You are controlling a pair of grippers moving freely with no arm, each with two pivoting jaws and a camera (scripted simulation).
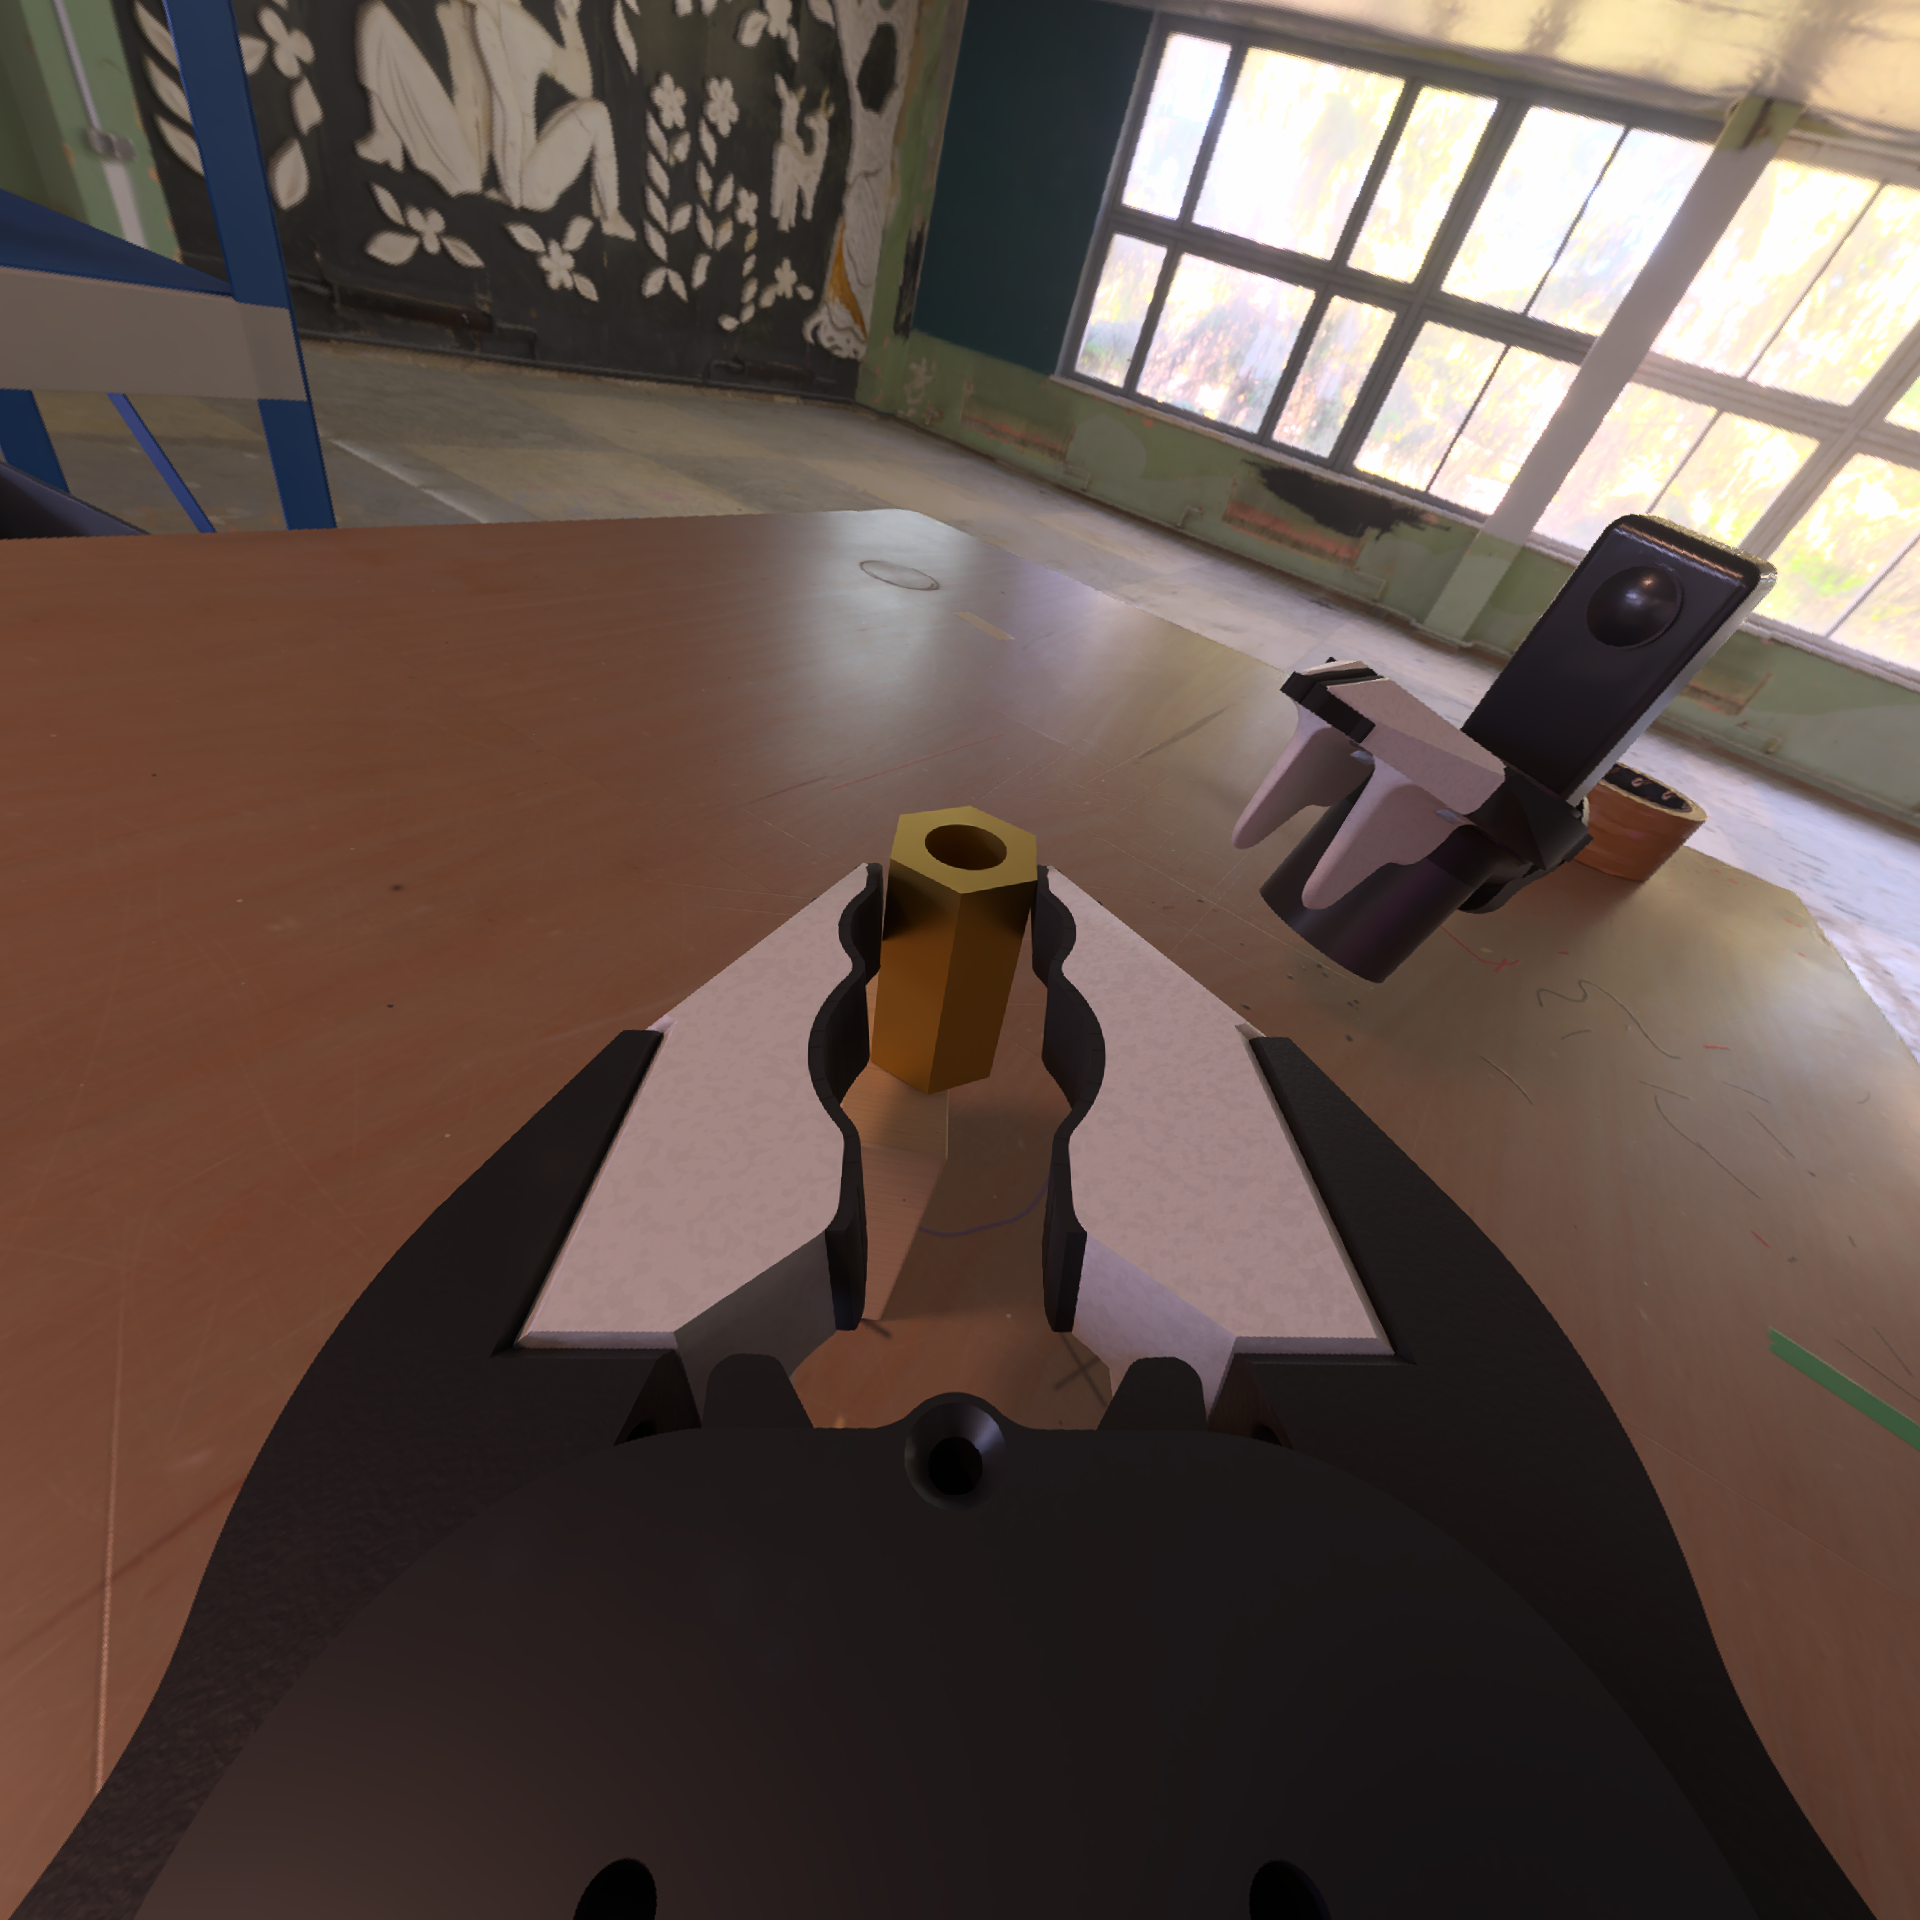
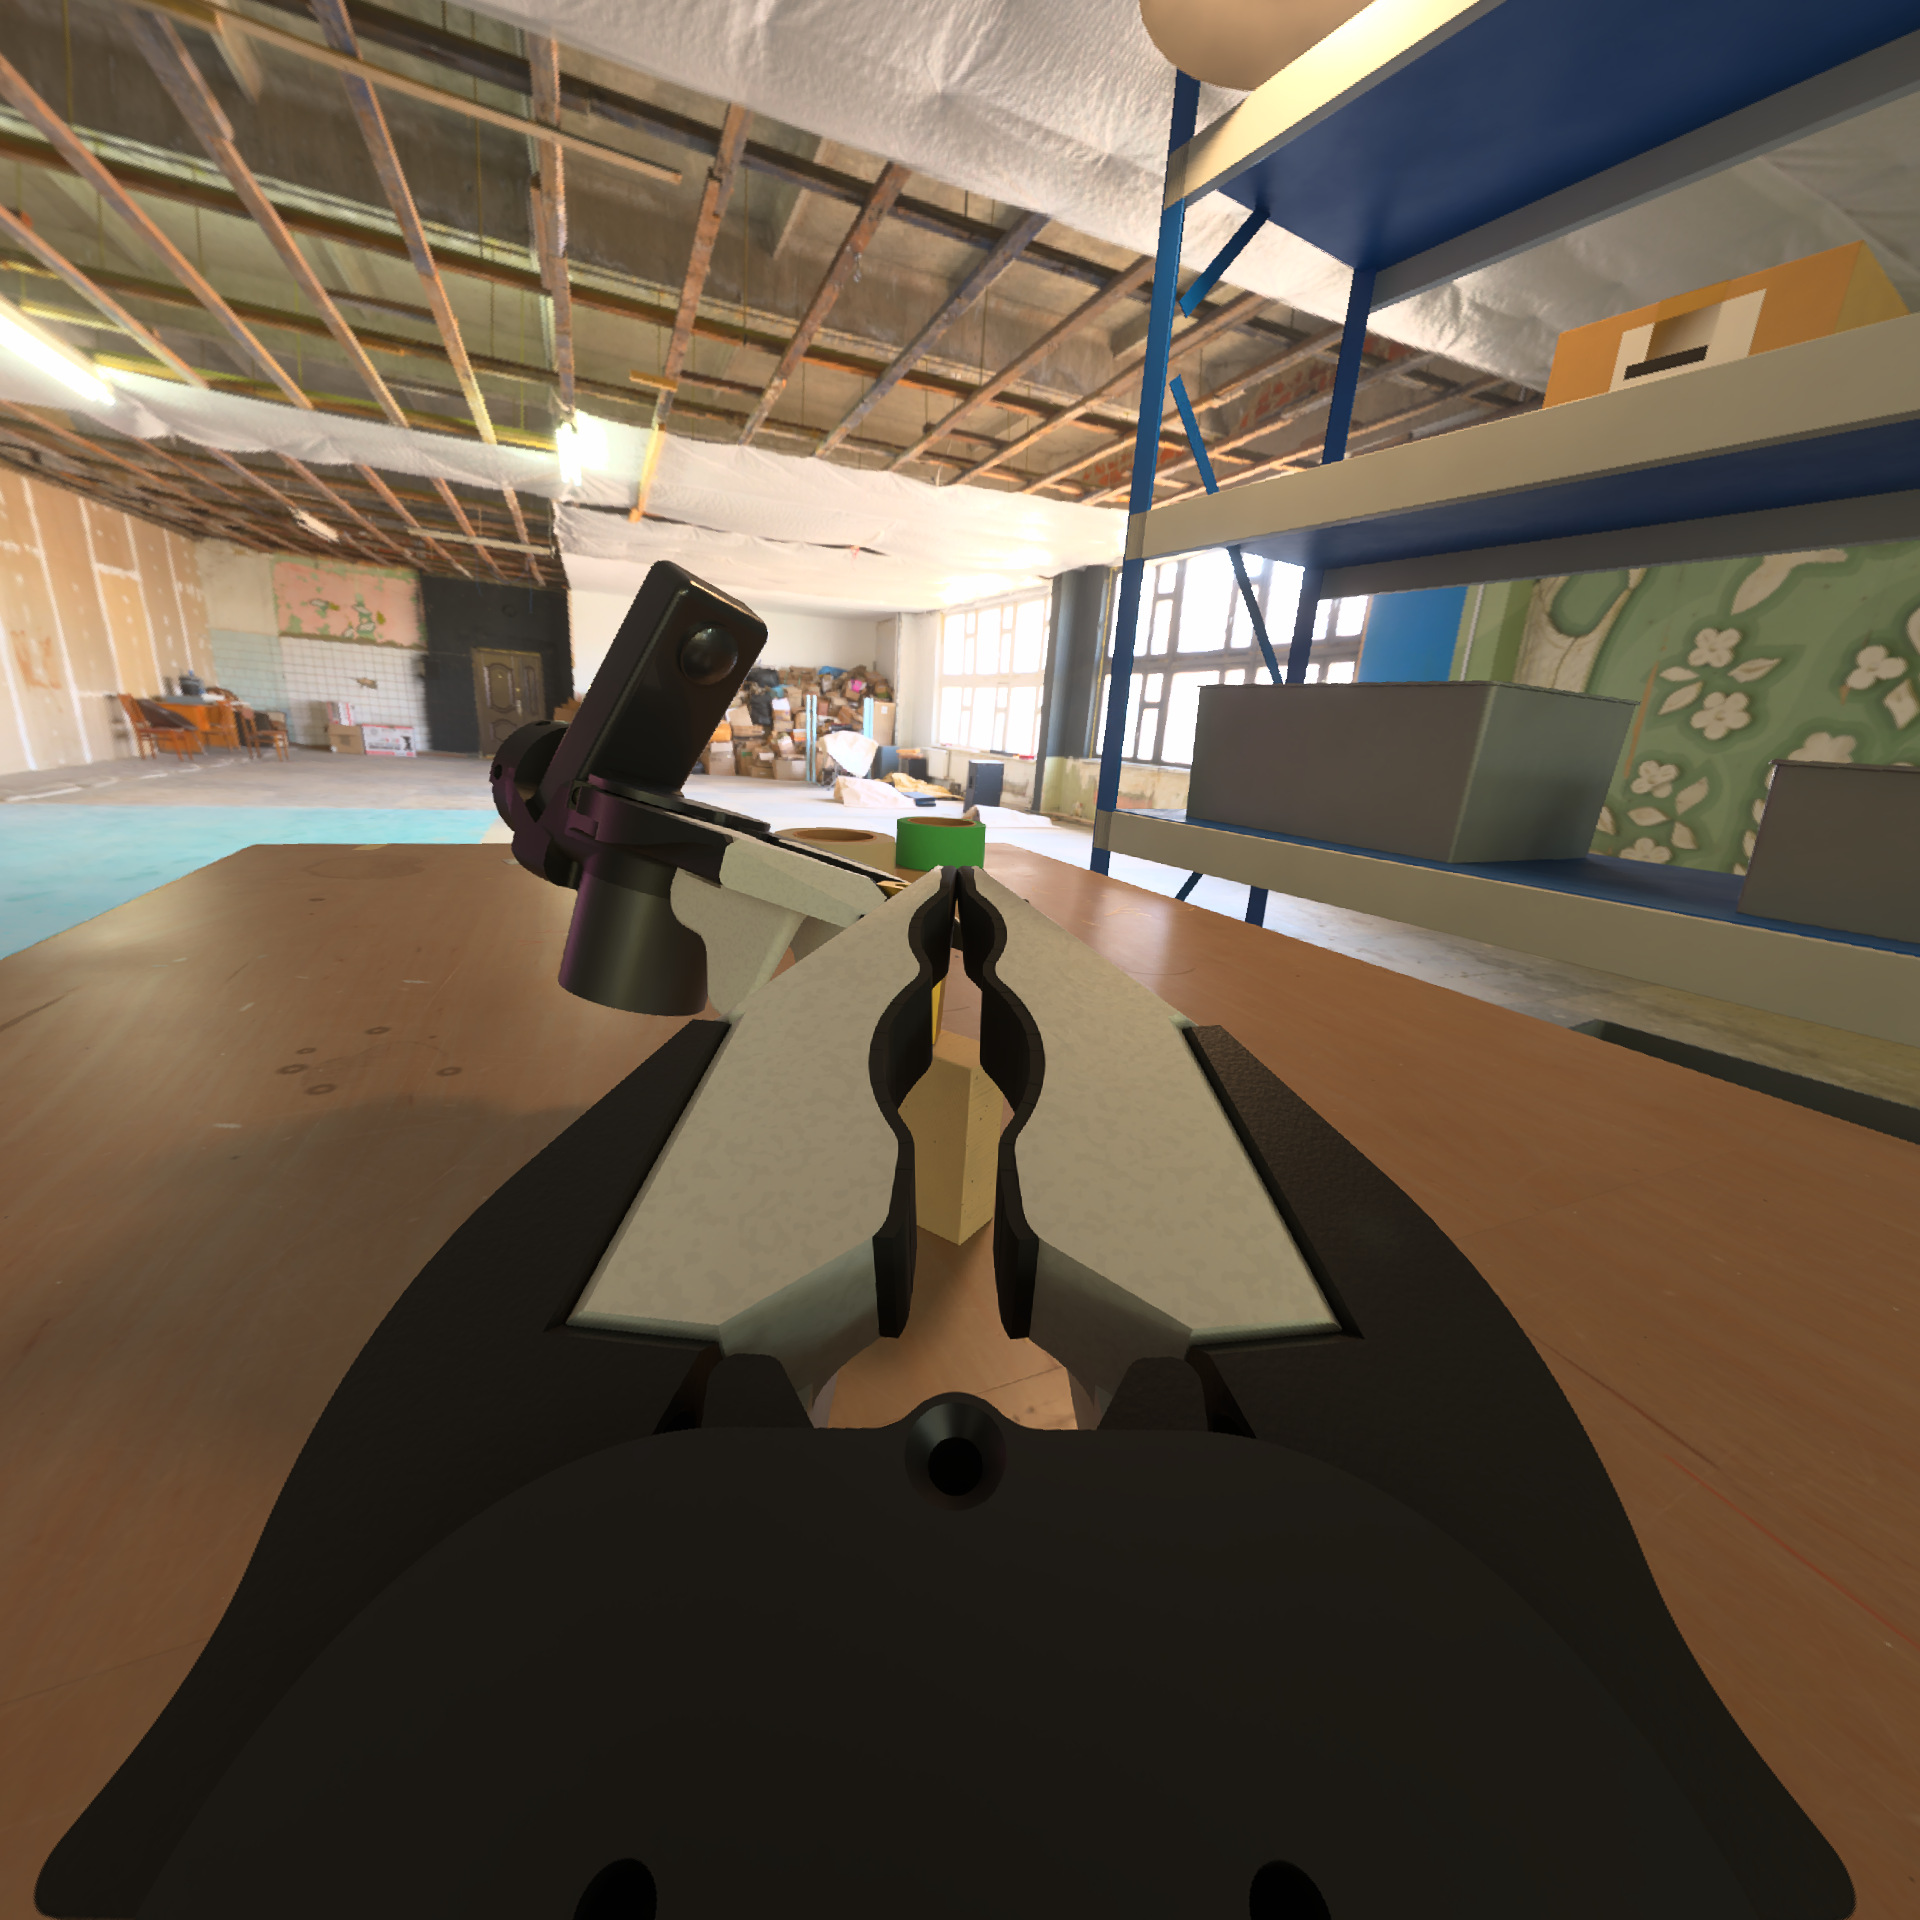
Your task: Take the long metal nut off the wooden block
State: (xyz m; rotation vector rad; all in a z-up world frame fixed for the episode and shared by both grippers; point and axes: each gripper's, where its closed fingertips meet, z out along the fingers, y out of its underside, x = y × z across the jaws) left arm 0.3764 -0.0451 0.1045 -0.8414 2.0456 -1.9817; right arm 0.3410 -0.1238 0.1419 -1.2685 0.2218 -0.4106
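Observation:
The long metal nut [image 1: 951, 956] is a gold hexagonal tube standing upright over the pale wooden block [image 1: 904, 1153] on the brown table [image 1: 416, 831]. My left gripper [image 1: 956, 878] is shut on the nut, one finger against each side near its top. I cannot tell whether the nut's lower end touches the block. My right gripper [image 2: 951, 873] is shut and empty, its tips together. It hovers to the right of the nut in the left wrist view [image 1: 1280, 868]. In the right wrist view the block [image 2: 951, 1153] and a sliver of the nut [image 2: 938, 1008] show between its fingers, with the left gripper [image 2: 894, 883] beyond.
A brown tape roll [image 1: 1642, 831] lies behind the right gripper. A green tape roll [image 2: 940, 842] and another brown roll [image 2: 831, 836] sit at the table's far end. A blue shelf rack [image 2: 1558, 499] with grey bins [image 2: 1403, 769] stands beside the table.

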